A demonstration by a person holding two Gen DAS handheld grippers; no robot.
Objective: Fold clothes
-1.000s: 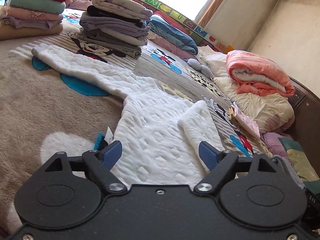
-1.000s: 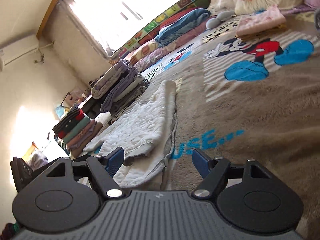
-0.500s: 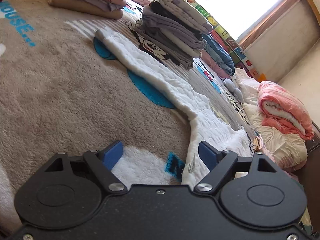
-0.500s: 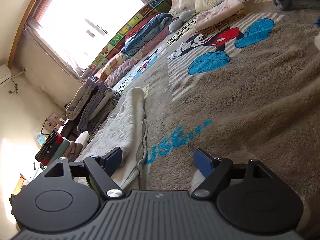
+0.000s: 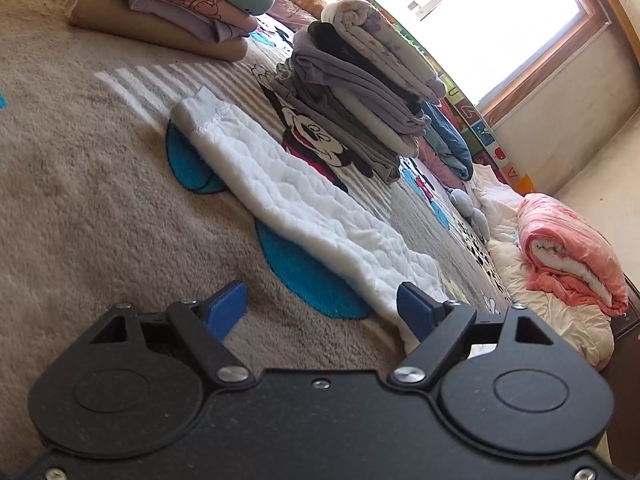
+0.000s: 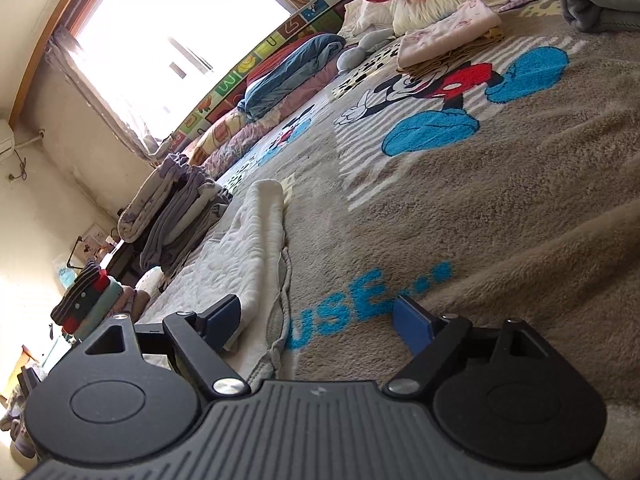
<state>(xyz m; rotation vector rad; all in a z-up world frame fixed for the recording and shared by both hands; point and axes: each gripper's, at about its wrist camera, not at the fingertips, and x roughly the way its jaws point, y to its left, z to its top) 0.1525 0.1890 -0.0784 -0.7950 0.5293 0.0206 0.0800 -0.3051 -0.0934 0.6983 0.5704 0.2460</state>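
garment: a white quilted top (image 5: 304, 216) lies spread on the bed's plush blanket (image 5: 92, 200), one sleeve stretched out straight, its body showing in the right wrist view (image 6: 256, 248)
sleeve axis: the outstretched sleeve runs away from the left gripper (image 5: 320, 310) on a slant, cuff at the far end toward the upper left, the shoulder end close by the right-hand finger
left fingers: apart, nothing between them but blanket; the sleeve's near end sits just beside and partly behind the right-hand blue pad (image 5: 414, 312)
right fingers: the right gripper (image 6: 324, 320) has just been opening and its jaws stand wide, with nothing pressed between them; the left-hand pad (image 6: 224, 314) lies against the garment's folded edge, the grey hem trailing into the gap
nearer hand: the left for the sleeve, the right for the body's hem and side, as I judge it
coming move: likely the sleeve is to be folded in over the body, so the left fingers must shift toward the sleeve, which lies to their right
other piles: a grey folded stack (image 5: 360, 92) stands just beyond the sleeve, a second coloured stack (image 5: 192, 4) farther to the left
writing: blue letters "USE..." (image 6: 368, 304) on the blanket, the word's start hidden behind the gripper; a cartoon mouse print (image 6: 440, 84) farther off; no brand label legible
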